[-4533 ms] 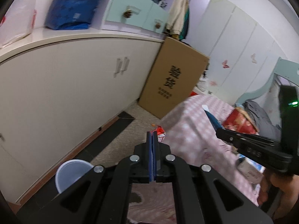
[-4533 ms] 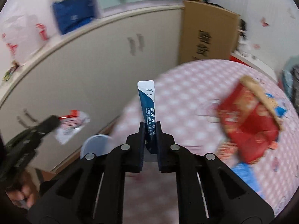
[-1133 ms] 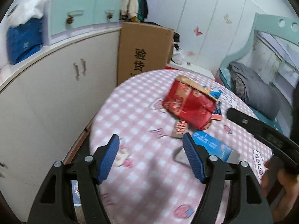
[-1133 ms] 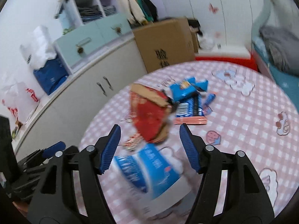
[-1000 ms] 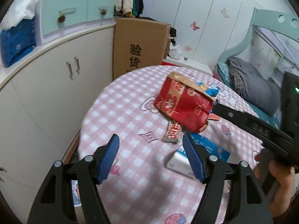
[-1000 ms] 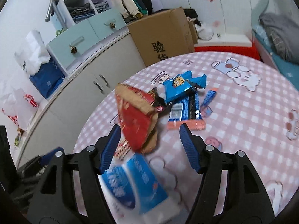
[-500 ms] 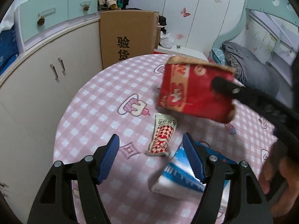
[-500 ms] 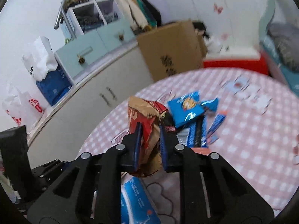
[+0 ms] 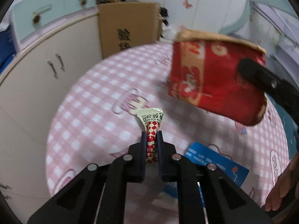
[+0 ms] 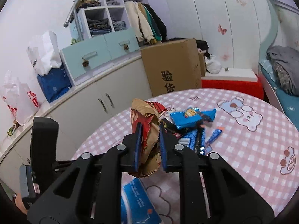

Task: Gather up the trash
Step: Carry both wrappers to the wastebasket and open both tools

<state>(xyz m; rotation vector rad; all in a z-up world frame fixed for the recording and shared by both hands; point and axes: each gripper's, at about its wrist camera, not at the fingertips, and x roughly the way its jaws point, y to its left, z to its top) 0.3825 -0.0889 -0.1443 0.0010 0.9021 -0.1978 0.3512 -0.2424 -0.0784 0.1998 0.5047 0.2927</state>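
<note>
Since a second ago the red snack bag (image 10: 149,130) has been lifted off the bench (image 10: 252,149), pinched in the right gripper (image 10: 149,145). The left gripper (image 9: 151,145) is closing on a red-checked wrapper (image 9: 151,128) near the bench's front edge. The bench is covered in pink gingham with cartoon animals. "验货" is printed on a cardboard box (image 10: 172,67) beside white cabinets (image 10: 89,102). Blue wrappers (image 10: 188,119) are left mid-bench.
</note>
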